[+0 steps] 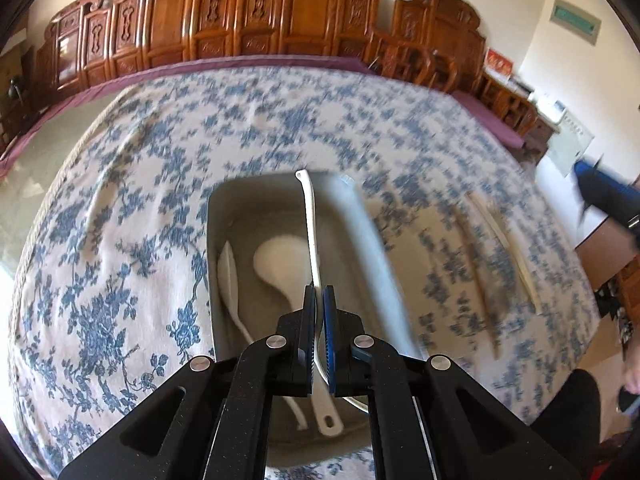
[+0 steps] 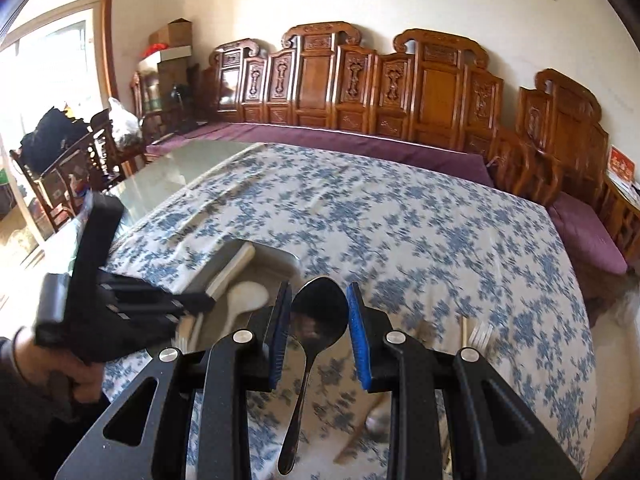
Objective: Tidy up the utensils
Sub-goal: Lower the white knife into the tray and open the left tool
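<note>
While left gripper (image 1: 319, 300) hangs over metal tray (image 1: 224, 208), fingers pinched on white utensil handle (image 1: 311, 220), guessing drop-in comes next; right gripper (image 2: 316, 312) clamps dark metal spoon (image 2: 318, 312) by bowl, lifted off counter (image 2: 440, 240); chopsticks (image 2: 476, 334) loose on blue-floral cloth; carved wooden bench behind.

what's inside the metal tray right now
In the metal tray lie a white ladle and a white spoon. The left gripper holds another white utensil over it. The gripper covers the near end.
</note>
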{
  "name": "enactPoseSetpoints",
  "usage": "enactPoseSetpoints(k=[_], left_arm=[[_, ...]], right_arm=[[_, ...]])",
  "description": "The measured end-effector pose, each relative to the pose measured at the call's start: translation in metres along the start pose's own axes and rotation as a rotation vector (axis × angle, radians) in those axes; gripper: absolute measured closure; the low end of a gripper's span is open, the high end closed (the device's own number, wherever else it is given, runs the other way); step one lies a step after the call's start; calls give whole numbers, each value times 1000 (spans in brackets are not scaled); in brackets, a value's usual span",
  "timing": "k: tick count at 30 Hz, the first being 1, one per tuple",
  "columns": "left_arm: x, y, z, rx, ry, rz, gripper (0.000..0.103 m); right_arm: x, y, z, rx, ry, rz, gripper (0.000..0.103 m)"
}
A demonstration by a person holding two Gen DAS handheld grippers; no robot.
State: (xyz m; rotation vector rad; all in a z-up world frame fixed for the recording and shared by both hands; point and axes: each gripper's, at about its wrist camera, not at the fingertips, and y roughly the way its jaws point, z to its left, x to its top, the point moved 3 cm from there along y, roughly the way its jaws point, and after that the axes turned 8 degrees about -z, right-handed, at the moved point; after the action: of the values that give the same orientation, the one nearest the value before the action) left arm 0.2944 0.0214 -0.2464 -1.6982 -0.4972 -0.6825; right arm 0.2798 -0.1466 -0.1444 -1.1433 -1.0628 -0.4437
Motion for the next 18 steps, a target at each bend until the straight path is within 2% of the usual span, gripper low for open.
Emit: enactPoseSetpoints(k=[5, 8, 13, 18], left_arm=[[-10, 22, 8, 29, -25, 62, 100], [-11, 23, 9, 35, -30, 67, 100], [-4, 15, 14, 43, -39, 39, 95], [10, -7, 29, 59, -58, -26, 94]], right_arm=[[8, 10, 11, 27, -2, -6, 73], [10, 16, 15, 36, -2, -4, 73], [14, 22, 21, 47, 0, -3, 73], [22, 28, 32, 62, -7, -3, 73]])
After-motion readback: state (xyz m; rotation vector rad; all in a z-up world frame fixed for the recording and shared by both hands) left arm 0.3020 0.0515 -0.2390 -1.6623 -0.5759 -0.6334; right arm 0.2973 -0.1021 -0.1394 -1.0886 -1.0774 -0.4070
